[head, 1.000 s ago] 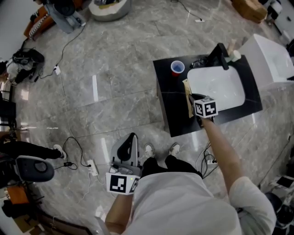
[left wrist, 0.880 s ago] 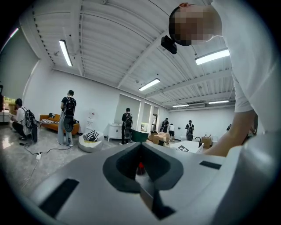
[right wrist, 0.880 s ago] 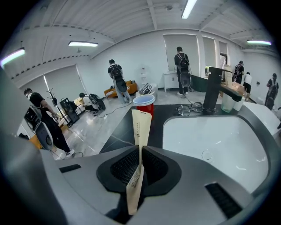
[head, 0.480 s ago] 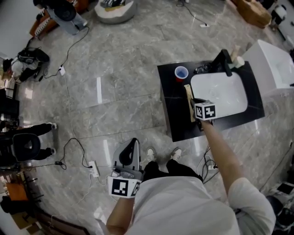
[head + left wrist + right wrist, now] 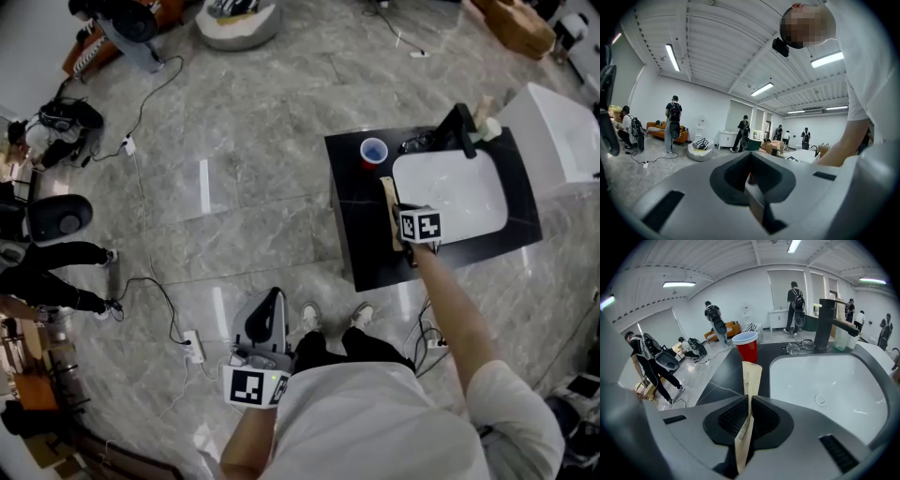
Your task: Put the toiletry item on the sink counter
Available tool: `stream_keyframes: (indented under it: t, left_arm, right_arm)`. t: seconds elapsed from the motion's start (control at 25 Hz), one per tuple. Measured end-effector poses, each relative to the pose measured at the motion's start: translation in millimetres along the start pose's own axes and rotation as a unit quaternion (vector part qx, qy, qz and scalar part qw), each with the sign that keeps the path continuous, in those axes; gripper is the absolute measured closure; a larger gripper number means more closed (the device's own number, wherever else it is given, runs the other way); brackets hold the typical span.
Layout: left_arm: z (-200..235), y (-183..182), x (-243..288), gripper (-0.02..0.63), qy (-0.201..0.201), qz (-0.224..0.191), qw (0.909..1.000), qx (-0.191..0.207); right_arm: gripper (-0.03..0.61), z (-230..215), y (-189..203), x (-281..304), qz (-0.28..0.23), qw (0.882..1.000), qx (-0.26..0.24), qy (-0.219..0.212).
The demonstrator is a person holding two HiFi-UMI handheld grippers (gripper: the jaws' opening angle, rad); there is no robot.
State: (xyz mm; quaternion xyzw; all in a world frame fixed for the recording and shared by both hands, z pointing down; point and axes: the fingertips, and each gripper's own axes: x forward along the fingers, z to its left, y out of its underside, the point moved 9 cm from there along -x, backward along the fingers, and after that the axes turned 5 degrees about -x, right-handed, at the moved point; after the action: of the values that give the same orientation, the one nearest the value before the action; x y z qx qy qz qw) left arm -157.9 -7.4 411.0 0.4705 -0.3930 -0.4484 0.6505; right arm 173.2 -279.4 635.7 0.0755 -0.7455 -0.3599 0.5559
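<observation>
- The right gripper is clamped on a flat tan paper packet — the toiletry item.
- The packet is over the black sink counter, just left of the white basin and nearer than the red cup.
- The left gripper has its jaws together and empty — level by the person's waist.

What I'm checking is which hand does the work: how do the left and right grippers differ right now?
The right gripper is shut on a tan paper packet; the left gripper is shut on nothing. The right one reaches out over the black counter beside the white sink, while the left sits by the person's waist, above the floor. The right points downward, the left roughly level. Both have their jaws together.
</observation>
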Motion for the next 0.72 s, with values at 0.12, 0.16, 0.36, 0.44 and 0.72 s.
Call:
stream_keyframes:
  t: [0.12, 0.16, 0.36, 0.44, 0.72]
  left_arm:
    - [1.3, -1.0, -2.2, 0.611, -0.003, 0.000, 1.0000, 0.002]
    - [2.5, -1.8, -3.3, 0.611, -0.004, 0.000, 1.0000, 0.003]
    - [9.1, -3.7, -12.0, 0.611, -0.010, -0.005, 0.9999, 0.008]
    - [10.0, -4.6, -13.3, 0.612, -0.011, -0.005, 0.9999, 0.010]
    - [13.2, -11.0, -14.6, 0.611, -0.012, -0.012, 0.9998, 0.011]
  right_arm:
    - [0.526, 1.1, 1.6, 2.1, 0.007, 1.000, -0.001, 0.006]
    - [0.526, 2.5, 1.4, 3.0, 0.008, 1.000, -0.004, 0.010]
    - [0.523, 5.9, 2.8, 4.2, 0.013, 1.000, 0.006, 0.016]
    - [0.523, 5.4, 1.8, 2.9, 0.011, 1.000, 0.008, 0.017]
    - [0.451, 5.0, -4.3, -0.4, 0.006, 1.000, -0.001, 0.028]
